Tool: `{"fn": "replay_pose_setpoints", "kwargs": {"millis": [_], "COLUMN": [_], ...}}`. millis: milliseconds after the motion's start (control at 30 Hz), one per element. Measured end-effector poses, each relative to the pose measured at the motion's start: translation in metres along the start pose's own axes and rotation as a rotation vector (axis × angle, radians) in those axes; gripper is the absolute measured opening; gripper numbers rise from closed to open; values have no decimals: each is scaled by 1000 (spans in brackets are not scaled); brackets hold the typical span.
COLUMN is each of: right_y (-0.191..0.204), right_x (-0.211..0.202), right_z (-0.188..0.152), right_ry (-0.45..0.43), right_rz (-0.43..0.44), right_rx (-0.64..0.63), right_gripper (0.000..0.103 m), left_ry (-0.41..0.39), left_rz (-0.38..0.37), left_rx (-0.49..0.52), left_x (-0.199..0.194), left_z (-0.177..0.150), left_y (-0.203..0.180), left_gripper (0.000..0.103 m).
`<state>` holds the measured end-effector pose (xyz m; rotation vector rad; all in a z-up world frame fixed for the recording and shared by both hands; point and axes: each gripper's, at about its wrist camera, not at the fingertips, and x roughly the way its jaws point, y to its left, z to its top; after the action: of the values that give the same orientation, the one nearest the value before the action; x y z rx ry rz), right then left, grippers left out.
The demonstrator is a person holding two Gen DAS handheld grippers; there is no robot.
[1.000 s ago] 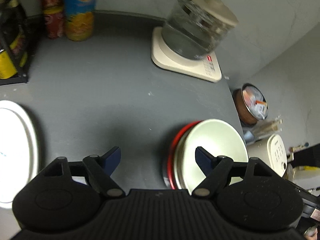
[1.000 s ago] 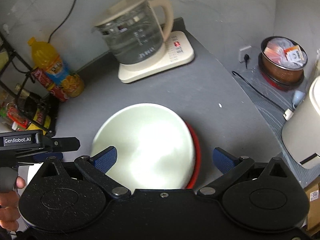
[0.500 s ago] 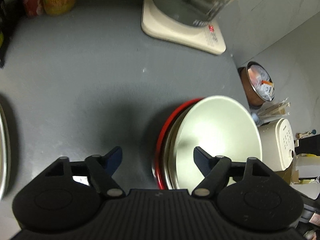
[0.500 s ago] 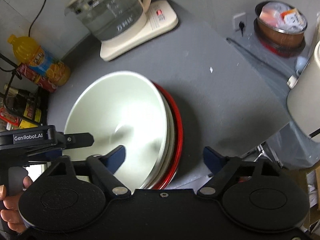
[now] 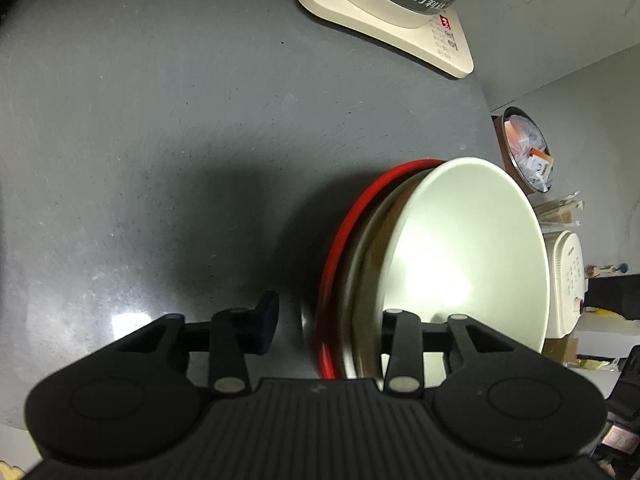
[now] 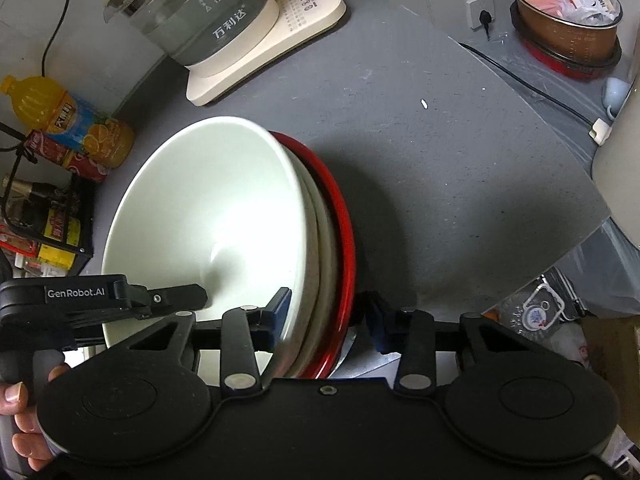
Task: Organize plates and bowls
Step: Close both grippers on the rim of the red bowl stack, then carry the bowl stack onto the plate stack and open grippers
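A stack sits on the grey counter [image 5: 160, 140]: a white bowl [image 5: 468, 248] [image 6: 216, 216] on a pale plate [image 5: 360, 264] [image 6: 324, 240] on a red-rimmed plate [image 5: 340, 232] [image 6: 344, 216]. My left gripper [image 5: 326, 328] straddles the stack's left rim, its jaws closing. Its left pad stands off the red plate with counter showing between; its right finger is inside the bowl. My right gripper [image 6: 328, 314] straddles the opposite rim, jaws closing, one pad inside the bowl, the other just outside the red rim. One finger [image 6: 176, 298] of the left gripper reaches into the bowl.
A glass kettle [image 6: 192, 16] on its cream base stands behind the stack. An orange drink bottle [image 6: 68, 120] and a wire rack [image 6: 48, 220] are at the back left. Past the counter's right edge are a pot of packets [image 6: 568, 12] and a white cooker [image 5: 560, 280]. A hand [image 6: 16, 412] holds the left gripper.
Both grippers have sunk toward the stack and their jaws have narrowed around its rim. The white oval plate at the left has slid out of the left wrist view.
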<state>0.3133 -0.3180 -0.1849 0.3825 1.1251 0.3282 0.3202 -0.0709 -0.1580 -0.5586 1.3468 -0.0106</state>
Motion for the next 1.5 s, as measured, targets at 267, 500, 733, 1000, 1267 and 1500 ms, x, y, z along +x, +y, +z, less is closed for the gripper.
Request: {"fn": "replay_pose_setpoints", "kwargs": {"millis": [267,500,733,1000,1267,1500], "right_y": [-4,7,33,65,101,135], "right_x": [-1,-4,-8,-5,-1,4], "right_z": [-2,-7,-5,-6,-19,-31], "right_ry": [-11,-17,-15,38,75,72], "right_rz": [24,54,102,179,219,221], "right_rx": [19,-10,-91,-192,-273,-318], "right_gripper": [37,37,37,37,37,37], "left_ry": [-7,-20,-73,-158,-203,-234], "left_rz": [-52,-56,-46,-27,-4,-12], "left_rx": [20,2,-43,-140,-241,-274], "left_x": [4,-3,-28,-60,-88,-107], "left_z": [-3,-7,-12,-28,-46,-54], "left_y": [0,8,20,42,75,105], "left_gripper": [29,28,28,28,28,28]}}
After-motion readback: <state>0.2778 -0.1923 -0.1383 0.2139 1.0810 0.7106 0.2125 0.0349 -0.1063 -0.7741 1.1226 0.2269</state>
